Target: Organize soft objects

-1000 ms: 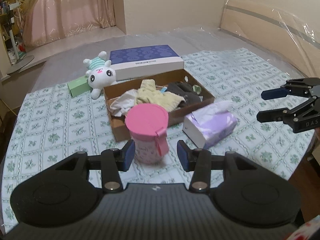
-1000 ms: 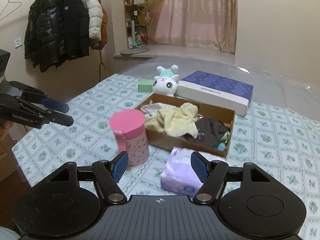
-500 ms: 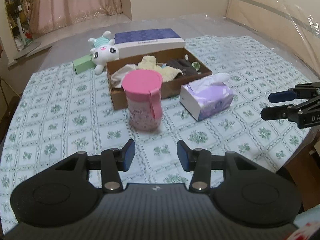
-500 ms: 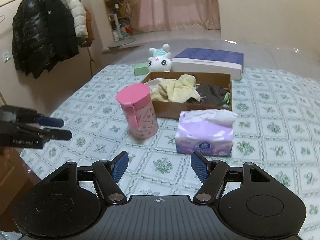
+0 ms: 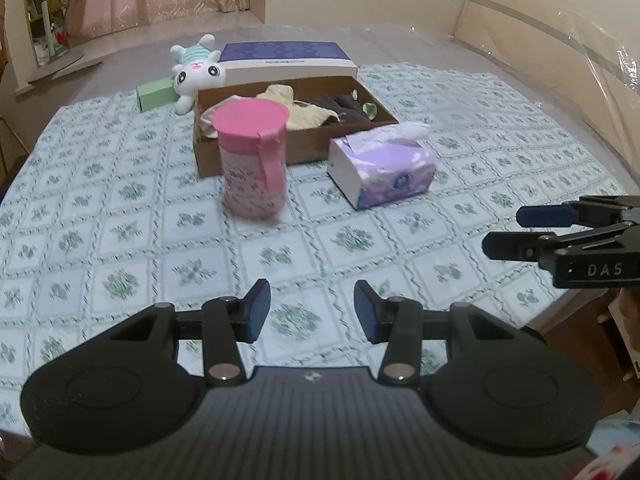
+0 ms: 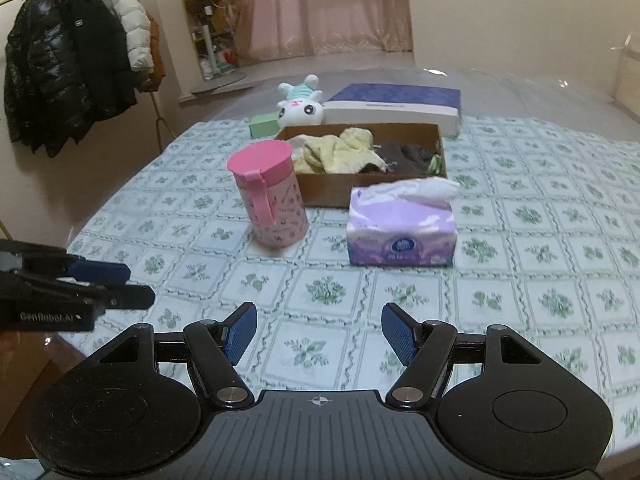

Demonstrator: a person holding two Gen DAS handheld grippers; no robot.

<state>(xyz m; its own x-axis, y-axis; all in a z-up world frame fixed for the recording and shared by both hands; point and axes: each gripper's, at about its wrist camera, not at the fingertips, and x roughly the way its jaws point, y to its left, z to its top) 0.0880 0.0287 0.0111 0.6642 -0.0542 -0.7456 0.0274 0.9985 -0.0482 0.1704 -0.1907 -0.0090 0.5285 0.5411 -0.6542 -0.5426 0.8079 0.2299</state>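
Both hands have drawn back from the table: left gripper (image 5: 312,312) and right gripper (image 6: 318,332) jaws apart and empty, cloths (image 6: 340,150) lying in the cardboard box (image 5: 300,144), plush rabbit (image 5: 196,74) outside beside it, so sorting looks unfinished or paused

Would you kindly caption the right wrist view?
Open right gripper faces pink canister, tissue box and cloth-filled cardboard box.

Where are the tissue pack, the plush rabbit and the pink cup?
tissue pack (image 6: 402,232), right wrist view, front face.
plush rabbit (image 6: 301,109), right wrist view, face.
pink cup (image 5: 251,121), left wrist view, lid.
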